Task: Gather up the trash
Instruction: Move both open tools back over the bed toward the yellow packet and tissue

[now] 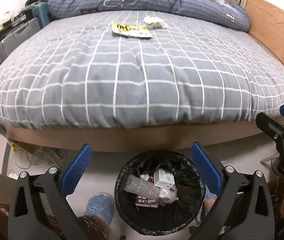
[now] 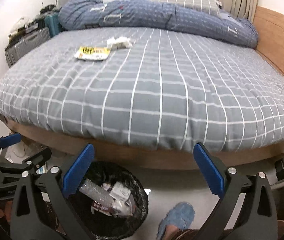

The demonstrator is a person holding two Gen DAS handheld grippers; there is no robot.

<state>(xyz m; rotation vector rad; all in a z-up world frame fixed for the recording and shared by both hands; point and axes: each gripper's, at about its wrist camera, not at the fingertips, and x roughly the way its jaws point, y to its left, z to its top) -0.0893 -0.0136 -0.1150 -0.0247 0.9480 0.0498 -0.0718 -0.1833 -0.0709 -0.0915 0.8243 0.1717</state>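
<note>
- Covering most of both views: bed, grey checked cover, blue duvet bunched along its far edge.
- Bin on floor at bed's near edge, black liner, already holds bubble wrap, a small box, wrappers. Judged partly done.
- Left tool jaws wide, nothing between, above bin.
- Right tool also wide, empty, bin to its left.
- Left to collect: yellow wrapper flat on bed toward far edge, long axis roughly along that edge.
- Crumpled tissue just beside the wrapper, no clear axis.
</note>
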